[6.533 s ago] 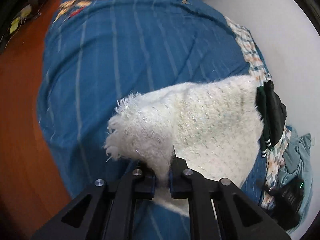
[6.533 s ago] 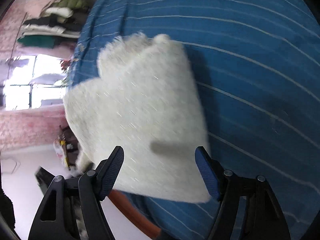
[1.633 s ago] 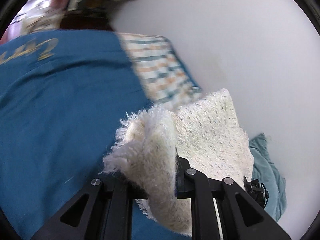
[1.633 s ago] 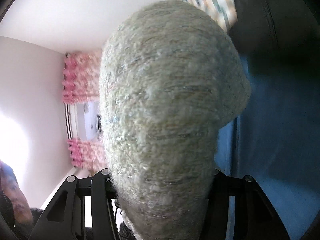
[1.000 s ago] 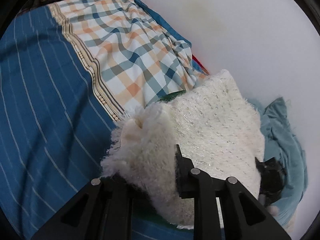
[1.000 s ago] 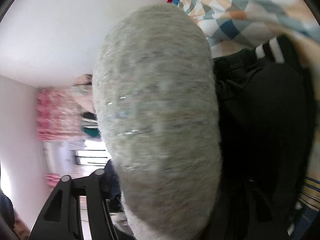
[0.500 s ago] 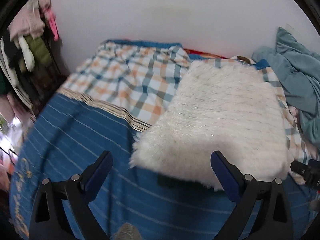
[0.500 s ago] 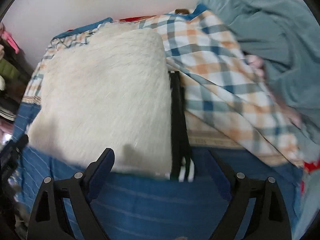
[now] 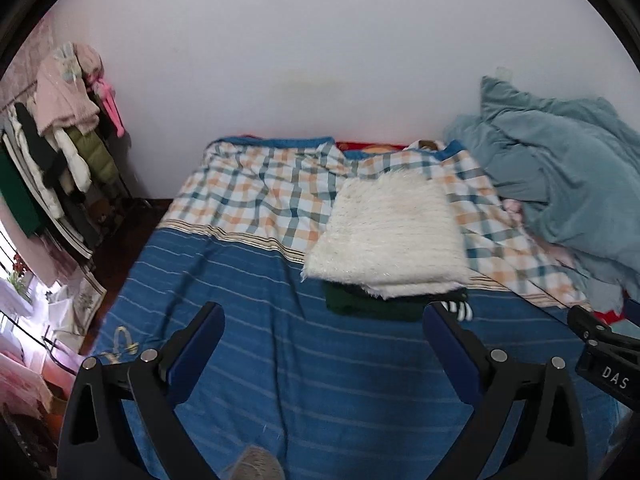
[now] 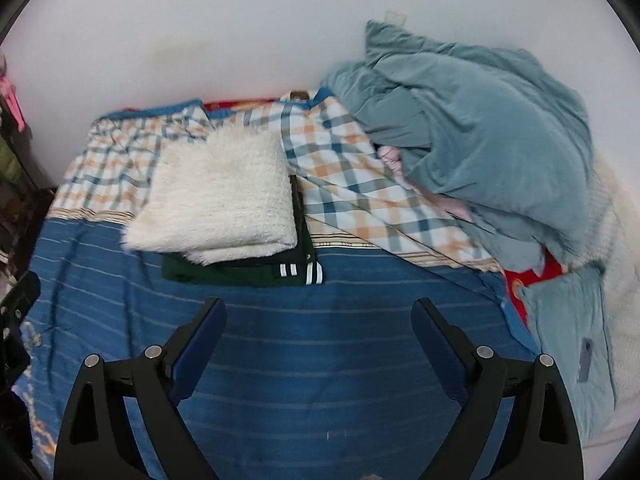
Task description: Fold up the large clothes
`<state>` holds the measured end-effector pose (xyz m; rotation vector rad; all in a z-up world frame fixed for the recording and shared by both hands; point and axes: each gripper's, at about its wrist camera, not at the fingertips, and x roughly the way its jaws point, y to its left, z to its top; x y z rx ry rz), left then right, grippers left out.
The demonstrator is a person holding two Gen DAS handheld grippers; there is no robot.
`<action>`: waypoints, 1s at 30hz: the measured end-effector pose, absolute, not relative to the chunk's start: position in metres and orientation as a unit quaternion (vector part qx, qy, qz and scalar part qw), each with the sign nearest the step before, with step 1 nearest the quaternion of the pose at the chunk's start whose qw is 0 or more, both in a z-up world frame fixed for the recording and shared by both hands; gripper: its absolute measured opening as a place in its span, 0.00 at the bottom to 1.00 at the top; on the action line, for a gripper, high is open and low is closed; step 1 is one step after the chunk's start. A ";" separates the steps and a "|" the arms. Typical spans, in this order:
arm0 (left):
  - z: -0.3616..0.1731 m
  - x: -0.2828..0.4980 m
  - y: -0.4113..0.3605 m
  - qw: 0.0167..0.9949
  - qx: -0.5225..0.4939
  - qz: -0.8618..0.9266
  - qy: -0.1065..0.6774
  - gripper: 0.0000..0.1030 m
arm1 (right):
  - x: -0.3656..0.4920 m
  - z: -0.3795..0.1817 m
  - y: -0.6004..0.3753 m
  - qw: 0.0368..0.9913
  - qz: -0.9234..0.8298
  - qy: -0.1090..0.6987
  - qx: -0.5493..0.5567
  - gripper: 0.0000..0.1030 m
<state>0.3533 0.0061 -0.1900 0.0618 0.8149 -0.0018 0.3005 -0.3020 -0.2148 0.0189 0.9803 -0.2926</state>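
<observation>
A folded white fluffy sweater (image 9: pixel 386 232) lies on top of a folded dark green garment (image 9: pixel 372 306) with white-striped cuffs, the two stacked on a bed where the blue striped sheet (image 9: pixel 280 344) meets a checked orange-and-teal cover (image 9: pixel 260 192). In the right wrist view the same stack sits left of centre, the sweater (image 10: pixel 218 196) squared off above the dark green garment (image 10: pixel 240 272), whose striped cuff pokes out at the near right corner.

The left gripper (image 9: pixel 324 344) hangs above the blue sheet, its jaws wide apart with nothing between them; they have just been opening. The right gripper (image 10: pixel 318 334) likewise hovers short of the stack, jaws spread and empty, also having just been opening. Neither touches the clothes. The edge of the right gripper's black body shows at the right of the left wrist view.

A rumpled grey-blue quilt (image 10: pixel 480 128) is heaped against the white wall (image 9: pixel 320 52) to the right of the stack. A rack of hanging clothes (image 9: pixel 60 128) stands at the far left beside the bed.
</observation>
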 end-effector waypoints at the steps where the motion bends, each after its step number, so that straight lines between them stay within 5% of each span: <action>1: -0.178 0.339 0.006 0.917 0.029 -0.002 0.397 0.98 | 0.285 -0.200 -0.300 0.873 -0.143 0.467 0.008 0.92; 16: -0.050 0.191 0.009 0.932 0.008 -0.012 0.363 0.98 | 0.074 0.008 -0.285 0.916 -0.107 0.387 -0.005 0.92; 30: -0.012 0.134 0.007 0.941 0.009 0.006 0.337 0.98 | -0.014 0.077 -0.284 0.932 -0.101 0.348 -0.011 0.92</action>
